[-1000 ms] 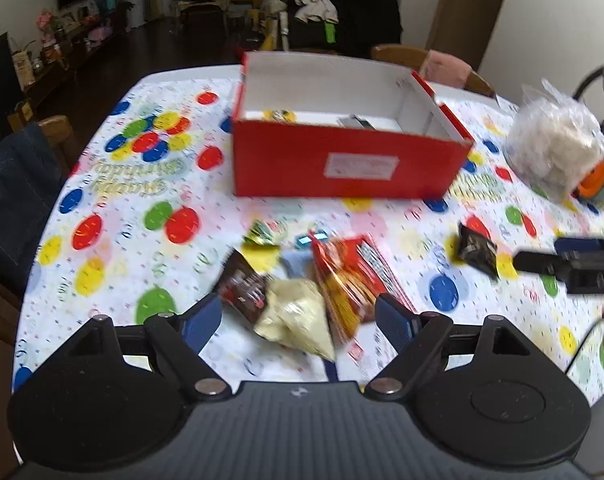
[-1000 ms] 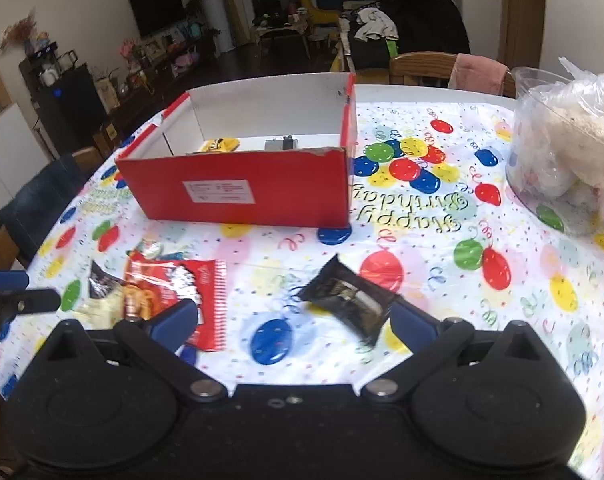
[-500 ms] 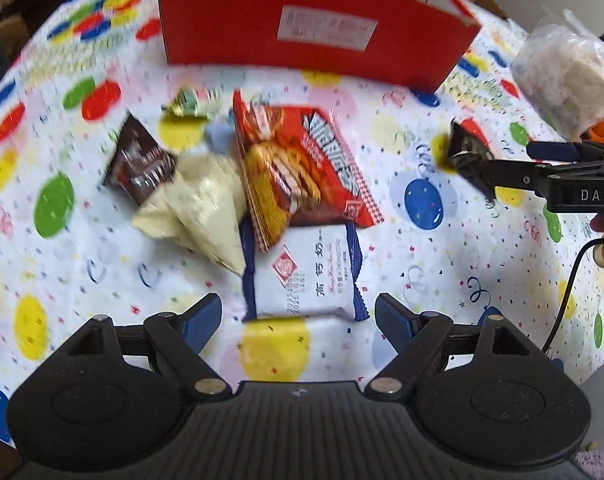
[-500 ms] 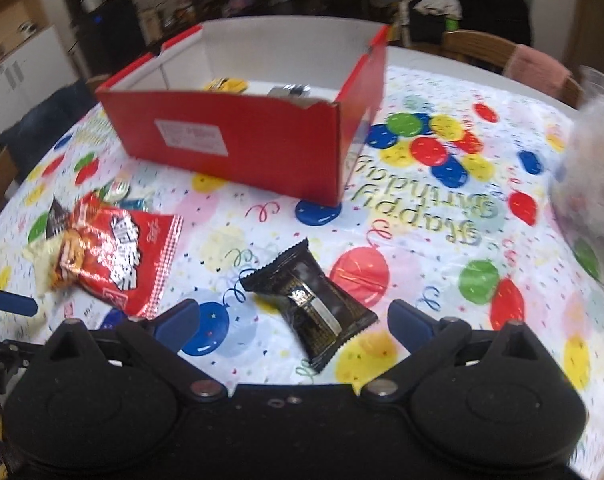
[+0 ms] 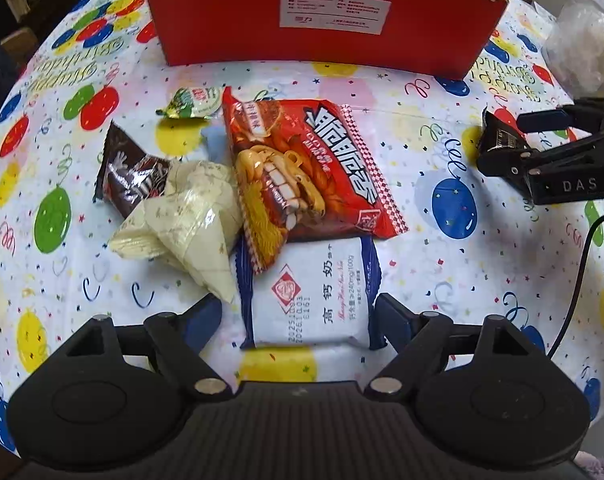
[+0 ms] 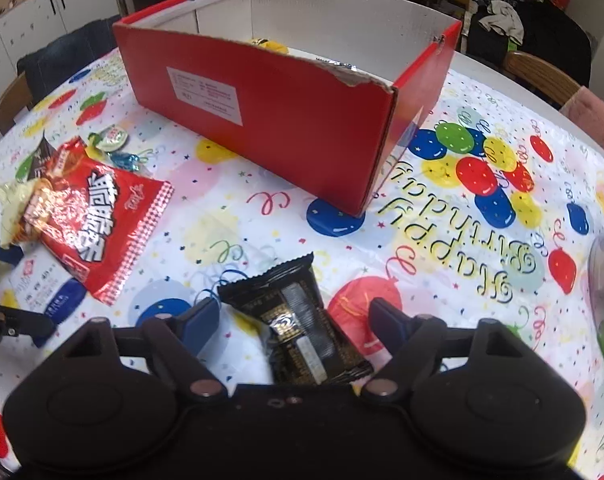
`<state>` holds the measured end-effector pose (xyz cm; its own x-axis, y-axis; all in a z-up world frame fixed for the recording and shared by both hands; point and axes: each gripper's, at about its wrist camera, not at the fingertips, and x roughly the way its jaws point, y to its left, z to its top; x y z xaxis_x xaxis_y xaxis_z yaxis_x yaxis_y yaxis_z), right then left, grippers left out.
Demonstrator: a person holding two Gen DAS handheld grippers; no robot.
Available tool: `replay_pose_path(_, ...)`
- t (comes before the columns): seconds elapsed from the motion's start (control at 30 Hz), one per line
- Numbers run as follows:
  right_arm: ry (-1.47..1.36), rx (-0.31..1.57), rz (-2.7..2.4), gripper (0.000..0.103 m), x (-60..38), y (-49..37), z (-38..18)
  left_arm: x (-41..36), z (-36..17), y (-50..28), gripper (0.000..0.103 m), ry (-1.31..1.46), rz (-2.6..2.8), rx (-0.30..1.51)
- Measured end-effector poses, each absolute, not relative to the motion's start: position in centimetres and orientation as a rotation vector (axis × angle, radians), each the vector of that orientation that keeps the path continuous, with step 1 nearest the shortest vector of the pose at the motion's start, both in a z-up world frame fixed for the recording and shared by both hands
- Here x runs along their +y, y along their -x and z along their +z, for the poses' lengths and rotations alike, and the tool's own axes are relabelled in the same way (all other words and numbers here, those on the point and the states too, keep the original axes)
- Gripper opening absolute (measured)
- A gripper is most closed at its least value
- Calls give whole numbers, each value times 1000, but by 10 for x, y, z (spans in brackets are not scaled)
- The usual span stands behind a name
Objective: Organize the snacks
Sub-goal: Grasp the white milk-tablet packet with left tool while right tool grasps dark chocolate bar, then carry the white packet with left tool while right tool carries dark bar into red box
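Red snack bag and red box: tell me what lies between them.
Left wrist view: only bare tablecloth separates the red snack bag from the red box.

A home, dining/living area: round tabletop [image 6: 482, 280] w/ "Happy Birthday" balloon cloth, wooden chairs [image 6: 538, 76] around it, one w/ pink cushion [image 6: 594, 120]. White cupboards [image 6: 42, 20] at back left, clothes heaped on dark furniture [image 6: 502, 20] behind.
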<state>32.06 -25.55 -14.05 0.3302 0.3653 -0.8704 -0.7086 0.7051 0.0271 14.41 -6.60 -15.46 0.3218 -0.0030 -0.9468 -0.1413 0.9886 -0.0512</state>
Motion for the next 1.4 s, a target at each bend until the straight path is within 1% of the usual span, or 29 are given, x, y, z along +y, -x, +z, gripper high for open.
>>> replay_pose_path(0.13, 395, 1016, 732, 73, -254, -322, -142, -71, -156, -144, 84, 106, 77, 1237)
replay_pose_path(0.27, 412, 1020, 739, 60, -251, -320, -145, -74, -157, -141, 83, 85, 72, 1228)
replay_pose_path(0.3, 407, 1017, 739, 60, -250, -319, -145, -74, -157, -140, 83, 87, 73, 1225)
replay_pose_path(0.33, 405, 1013, 738, 59, -250, -319, -145, -73, -157, -140, 82, 89, 75, 1221)
replay_pose_path(0.43, 394, 1010, 726, 53, -250, -316, -144, -72, -155, -137, 75, 86, 72, 1211)
replay_pose_path(0.57, 362, 1012, 698, 41, -251, -312, -143, -73, -153, -133, 65, 72, 47, 1205)
replay_pose_path(0.8, 239, 1022, 611, 31, -258, -298, -141, -68, -151, -126, 61, 83, 7, 1202)
replay_pose_path(1.13, 42, 1050, 489, 30, -268, -259, -129, -60, -149, -109, 60, 97, -66, 1206)
replay_pose_path(1.2, 10, 1049, 471, 30, -269, -250, -126, -58, -147, -106, 57, 89, -83, 1202)
replay_pose_path(1.4, -37, 1030, 418, 30, -270, -225, -113, -55, -143, -96, 55, 73, -141, 1188)
